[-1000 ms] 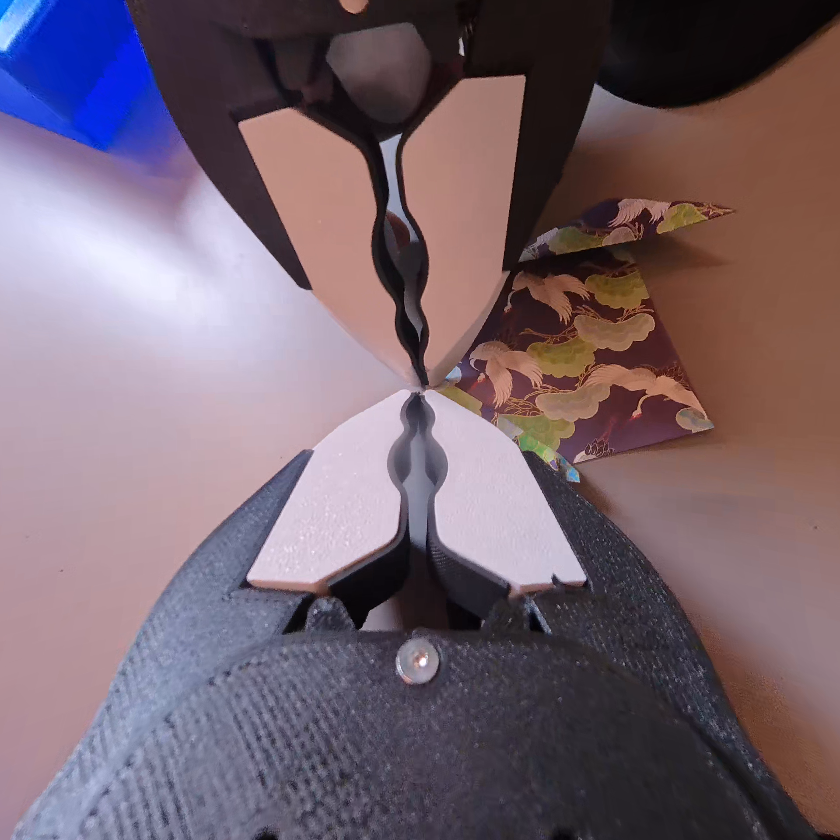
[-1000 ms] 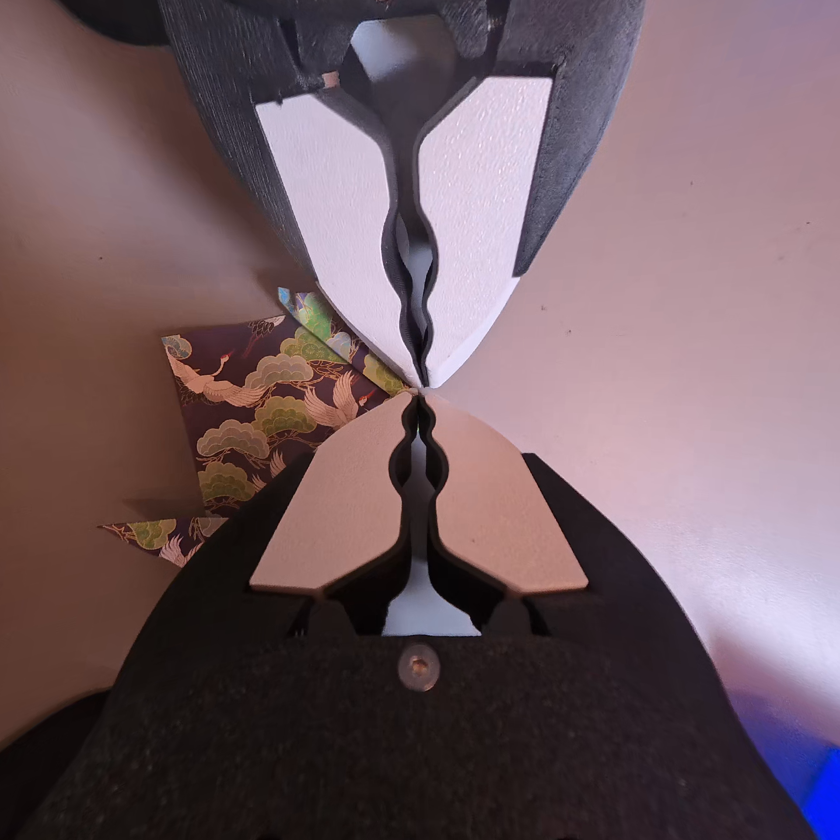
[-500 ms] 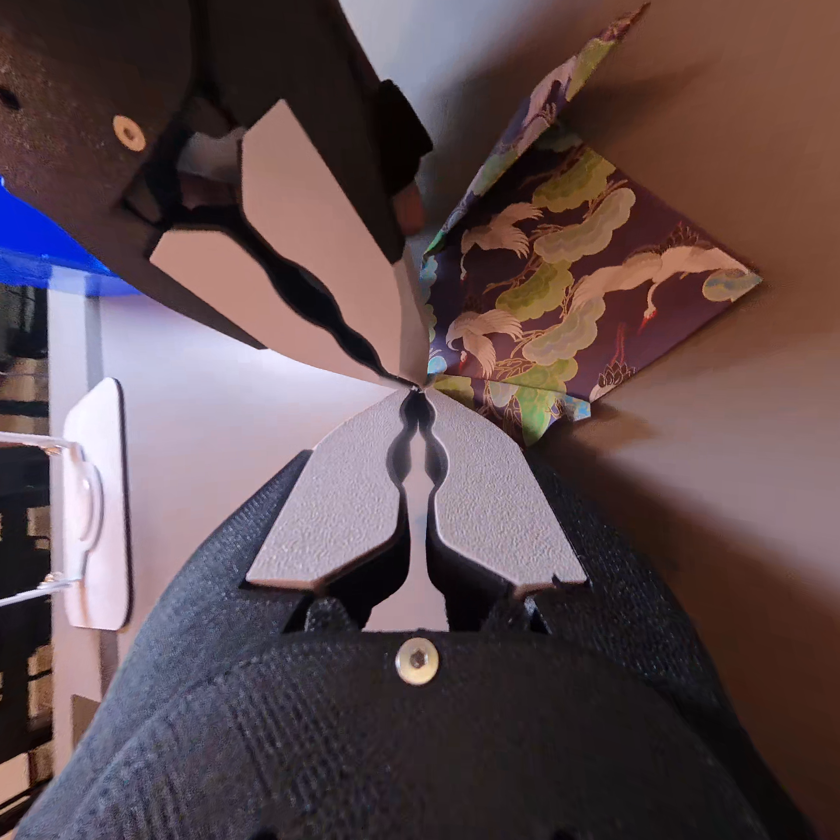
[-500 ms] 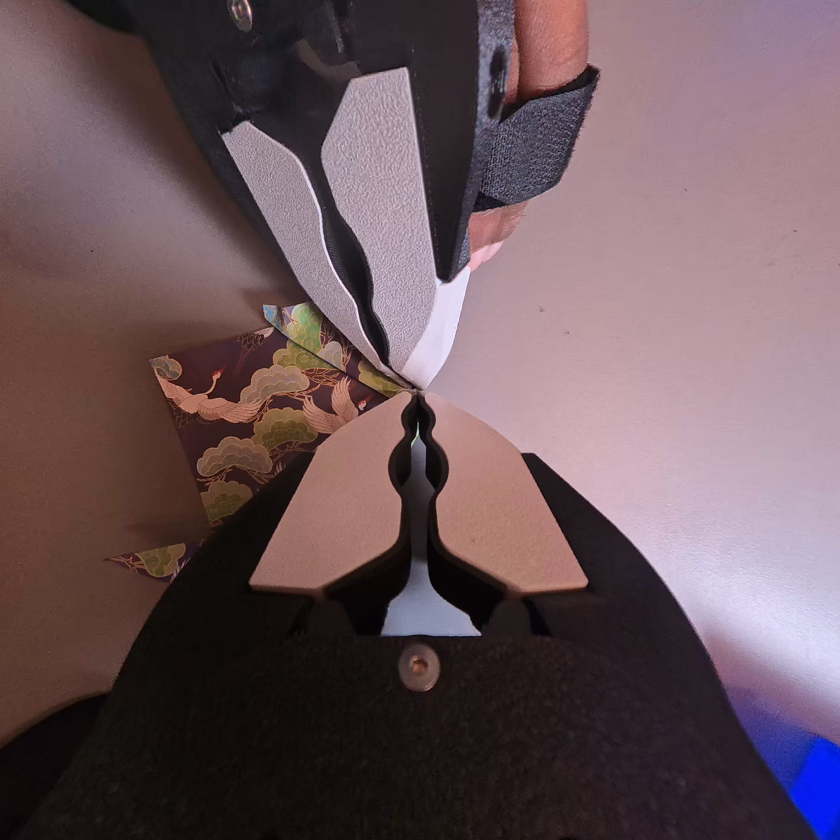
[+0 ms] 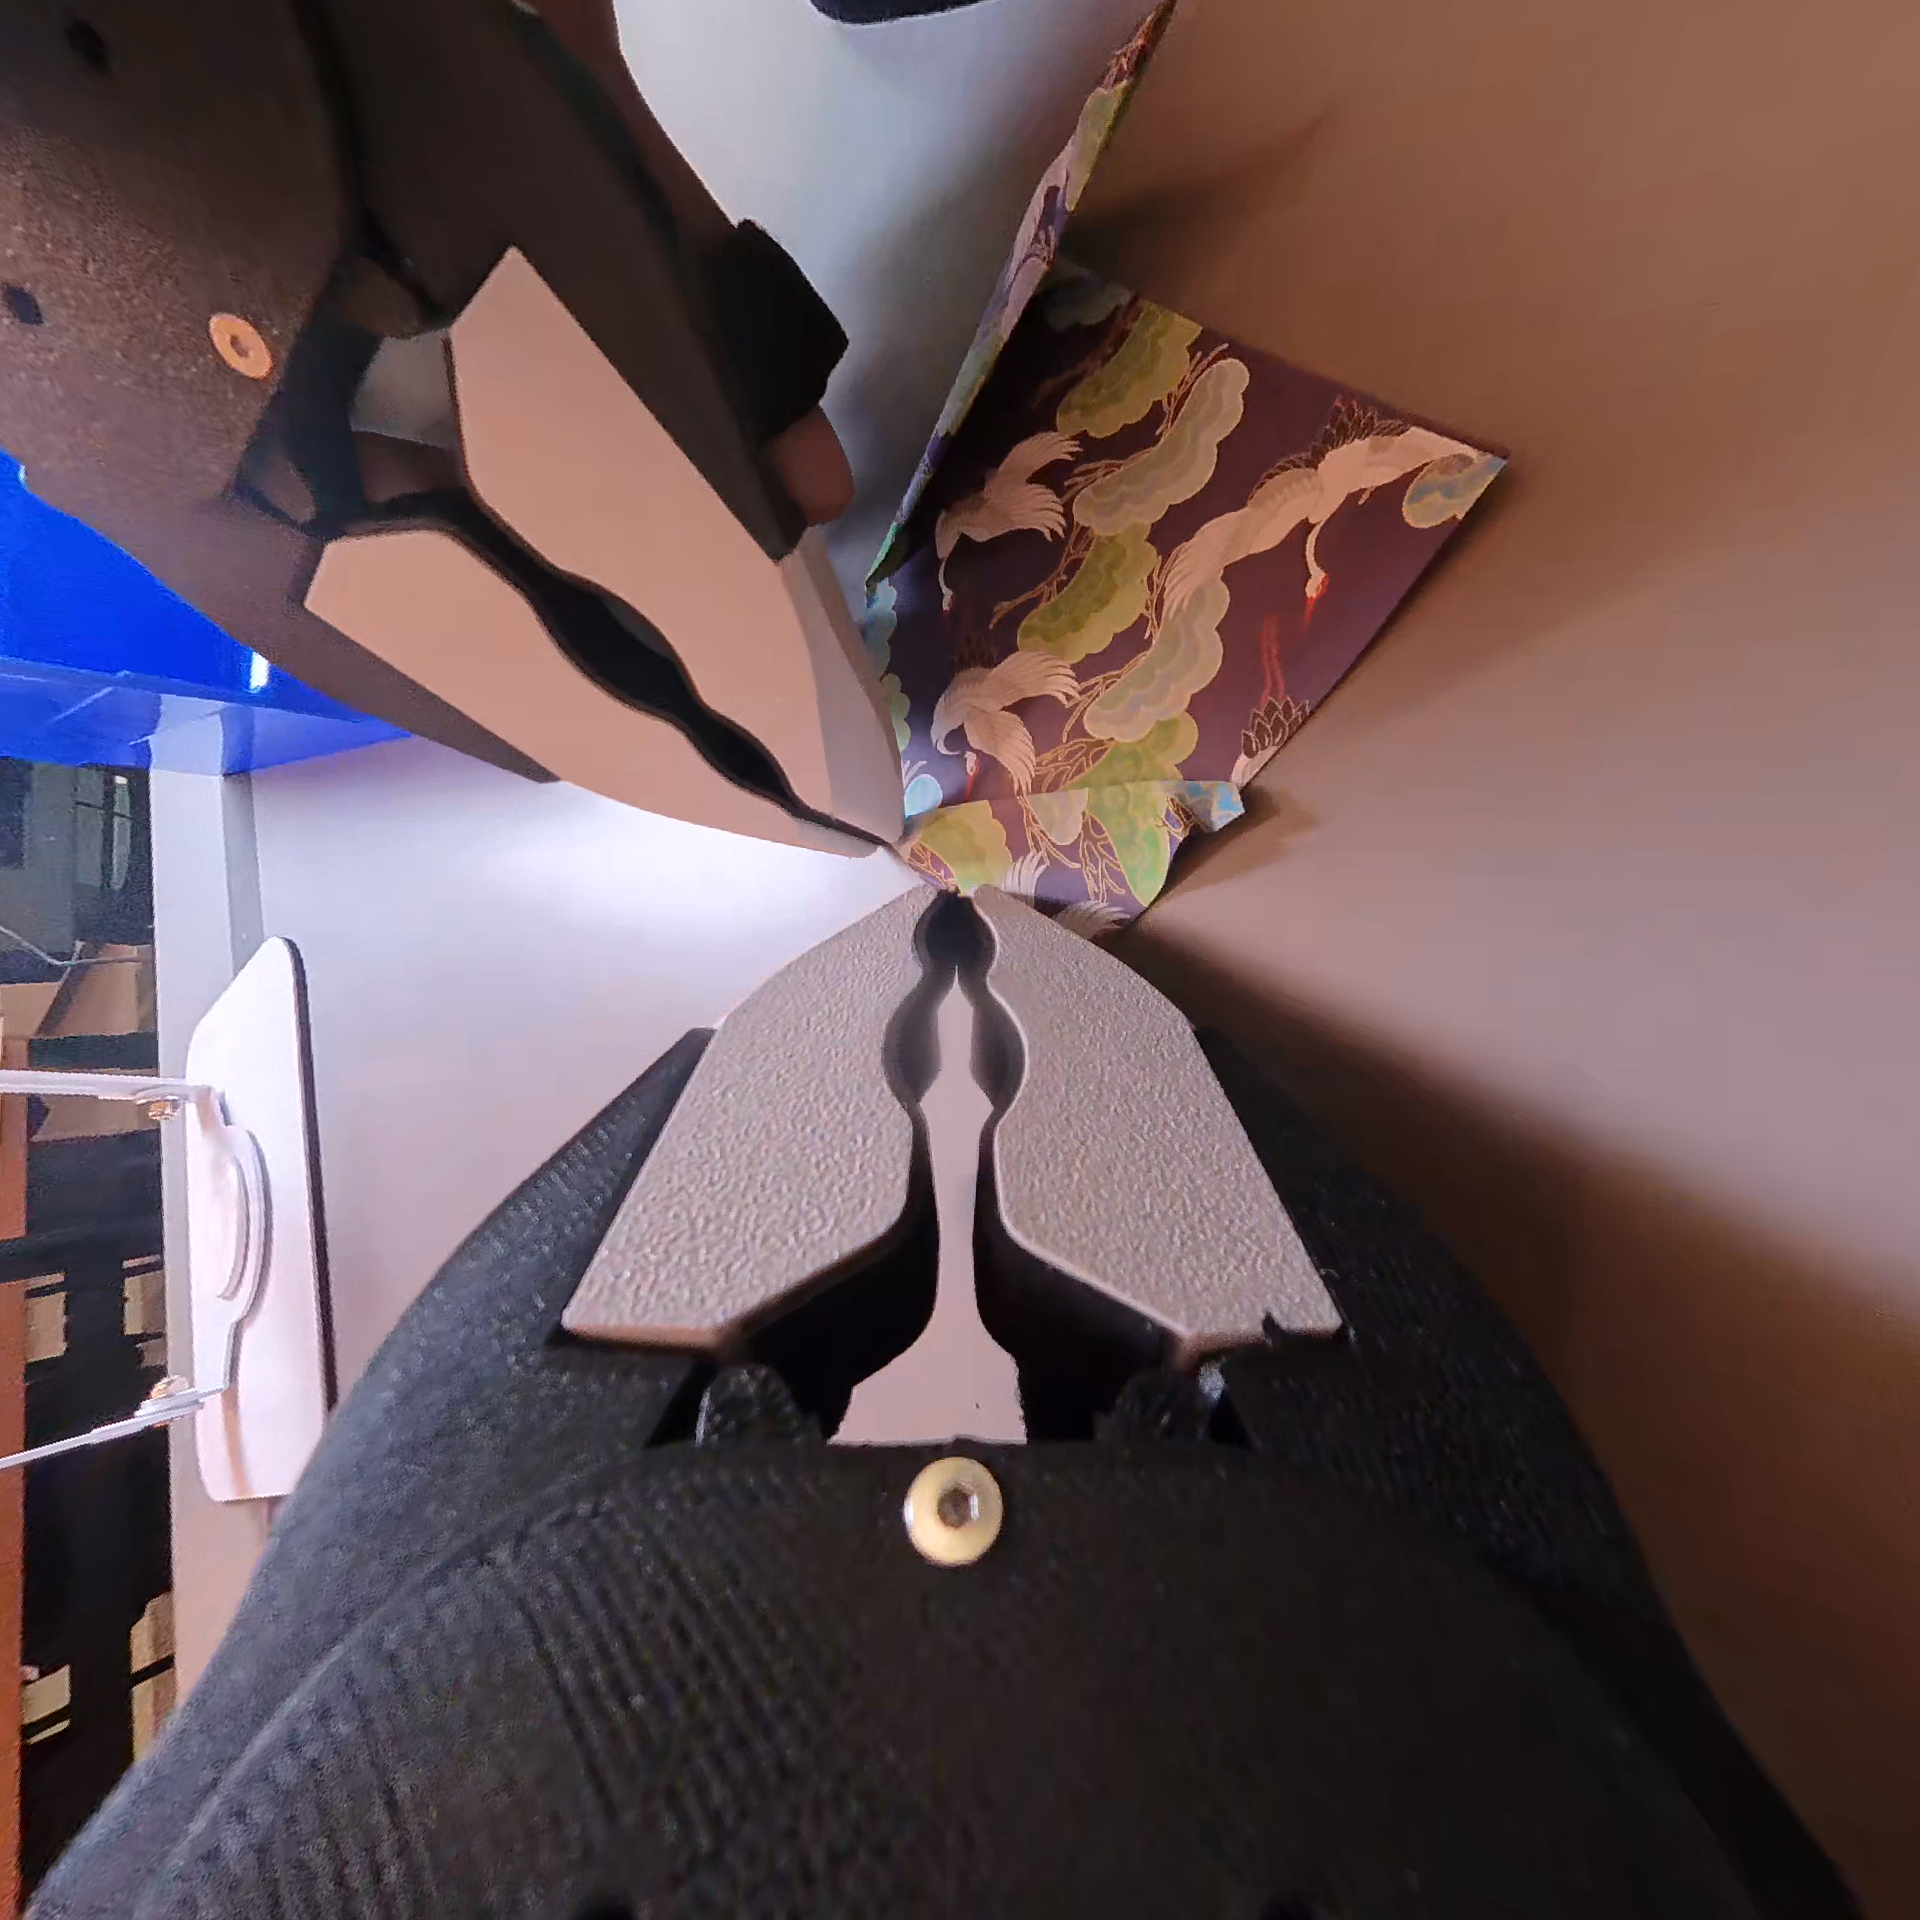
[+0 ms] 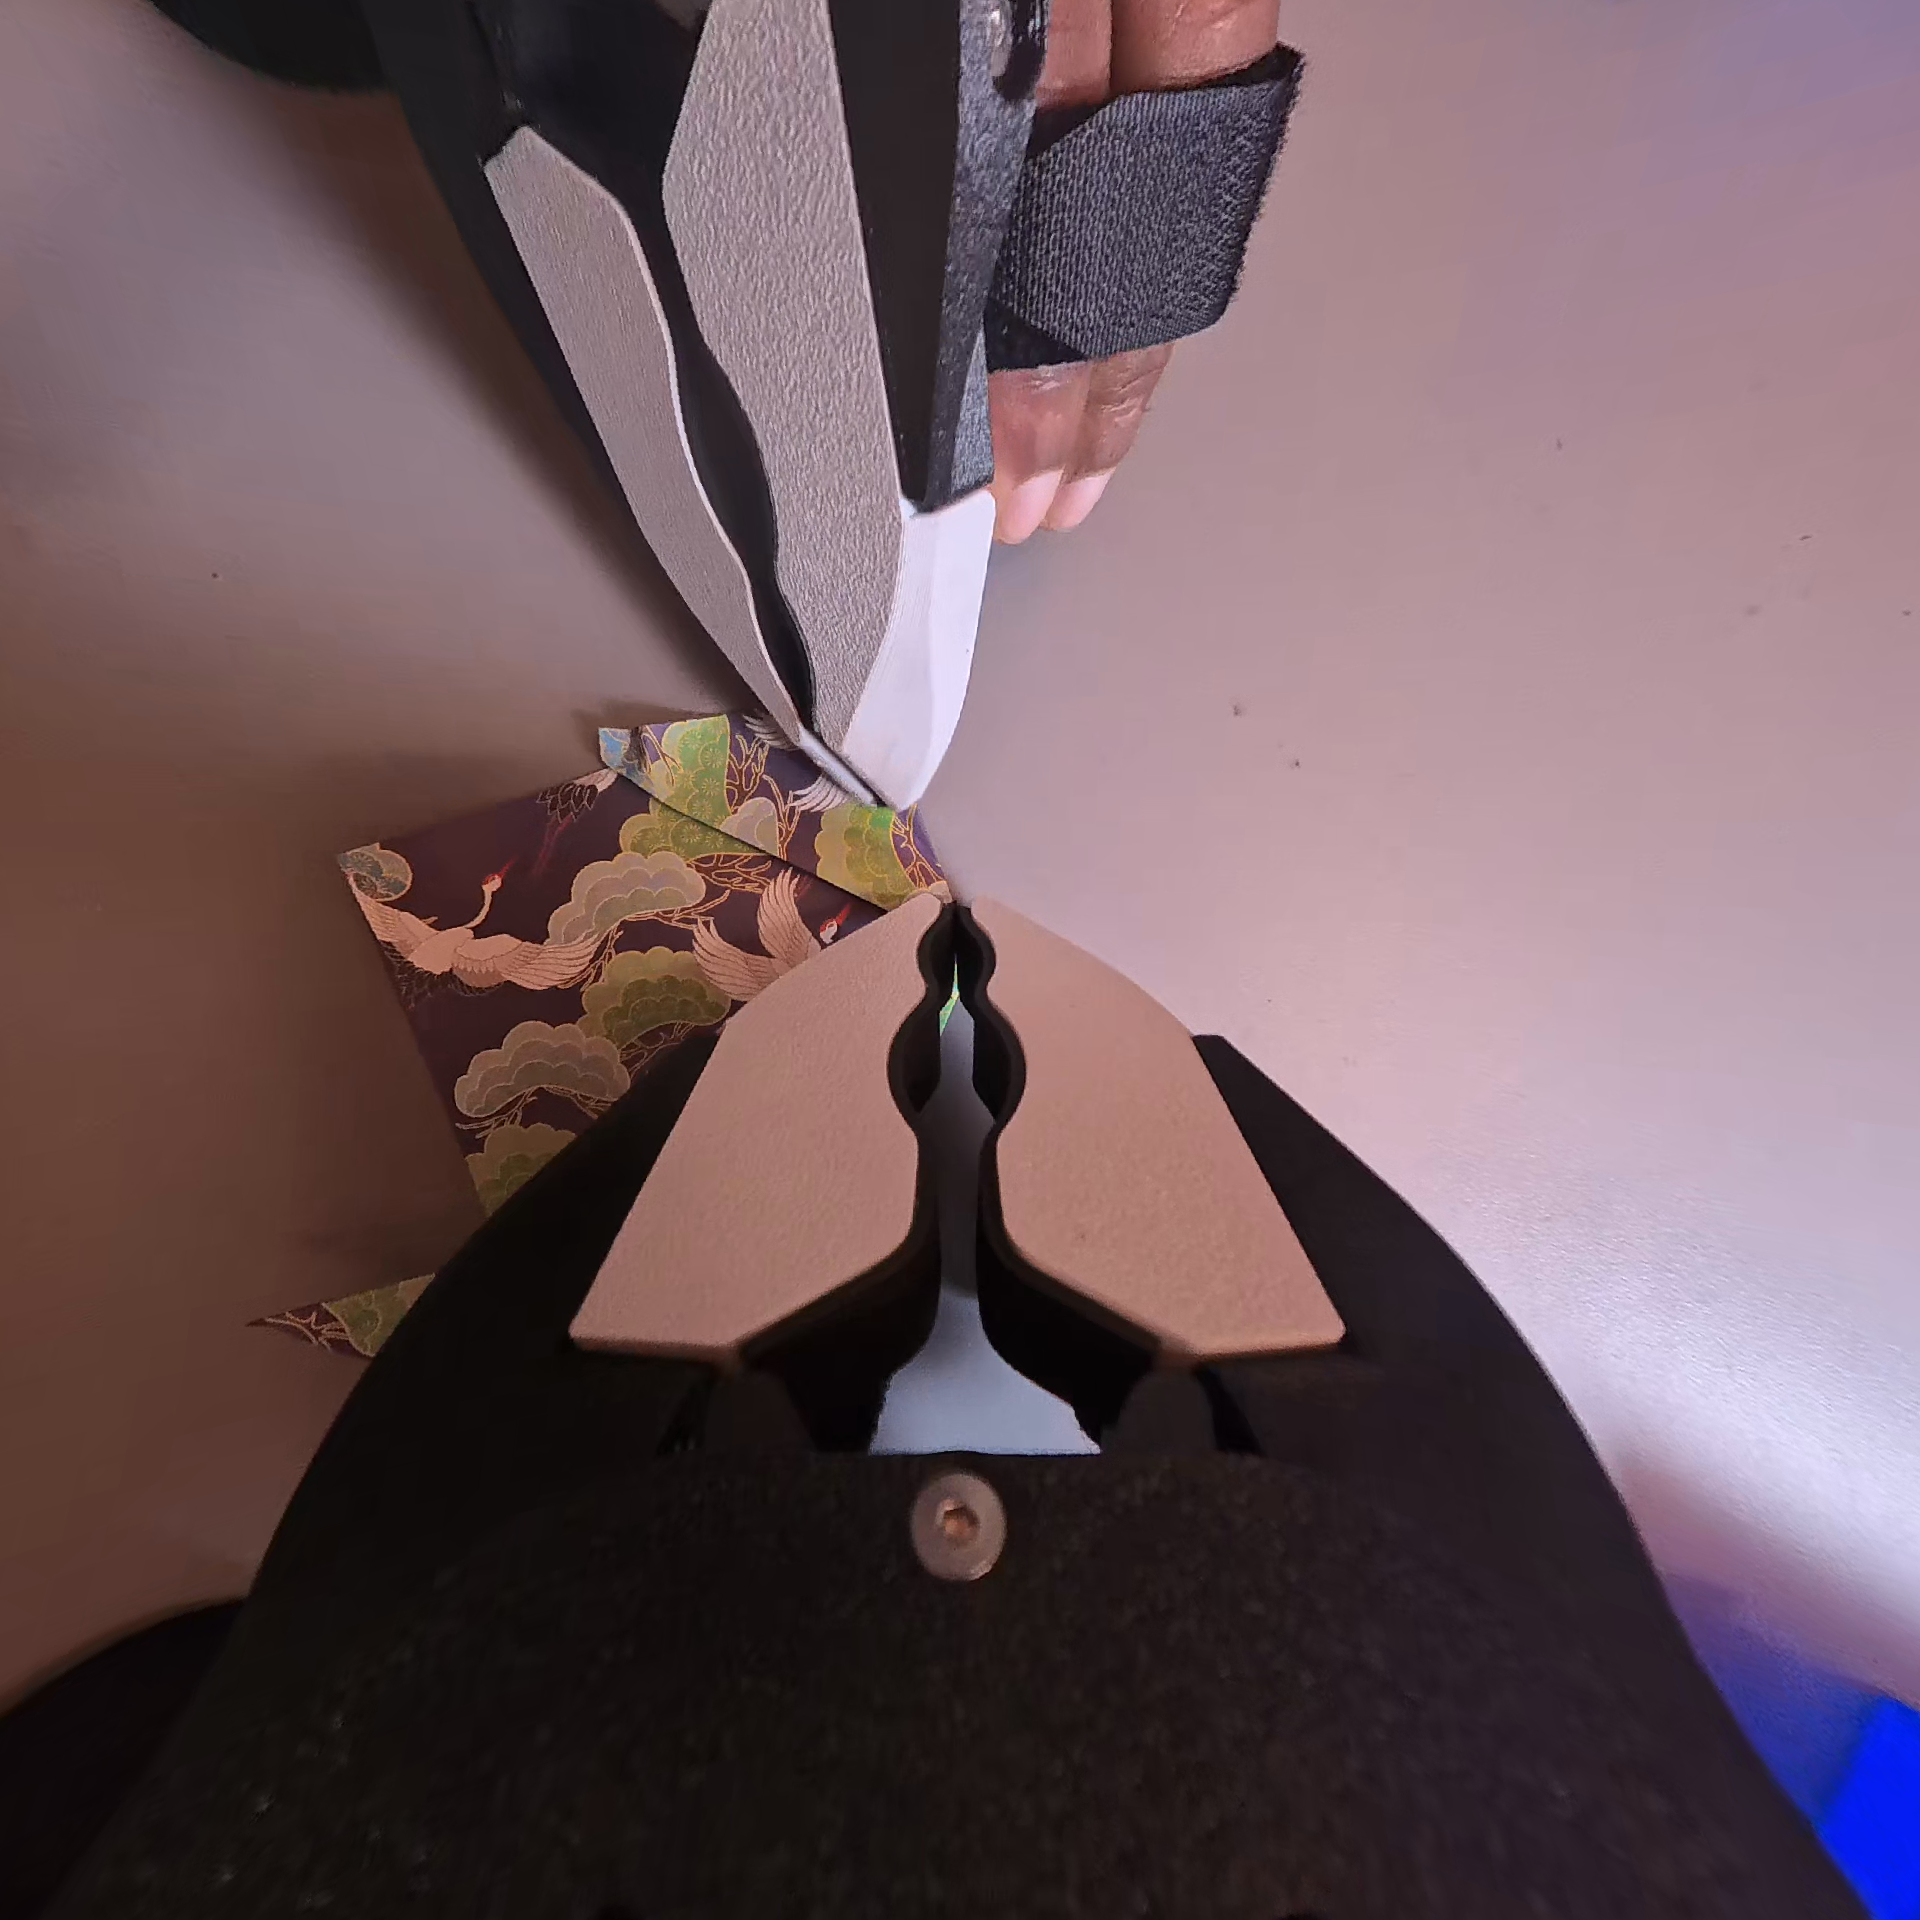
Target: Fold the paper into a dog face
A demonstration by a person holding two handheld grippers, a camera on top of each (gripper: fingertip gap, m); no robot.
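Observation:
The paper (image 5: 1143, 644) is dark purple with white cranes and green clouds, folded into a pointed shape on the table; it also shows in the right wrist view (image 6: 582, 935). My left gripper (image 5: 951, 904) is shut with its tips on the paper's near corner, where a small flap is turned over. My right gripper (image 6: 956, 909) is shut on the same corner, and a sliver of green paper shows between its fingers. The two grippers meet tip to tip: the right one (image 5: 883, 836) comes in from the upper left, the left one (image 6: 878, 800) from above. One paper ear flap (image 5: 1049, 208) stands up off the table.
A pale table (image 6: 1455, 831) carries the paper. A blue box (image 5: 104, 665) stands at the far side and shows again in the right wrist view (image 6: 1870, 1766). A white mount plate (image 5: 249, 1216) sits at the table's edge. A person's strapped hand (image 6: 1070, 436) holds the left gripper. The grippers are tip to tip, or close to it.
My left gripper has rolled about a quarter turn at the paper's corner, so its view has tipped sideways. The corner flap has turned over. My right gripper has stayed nearly still.

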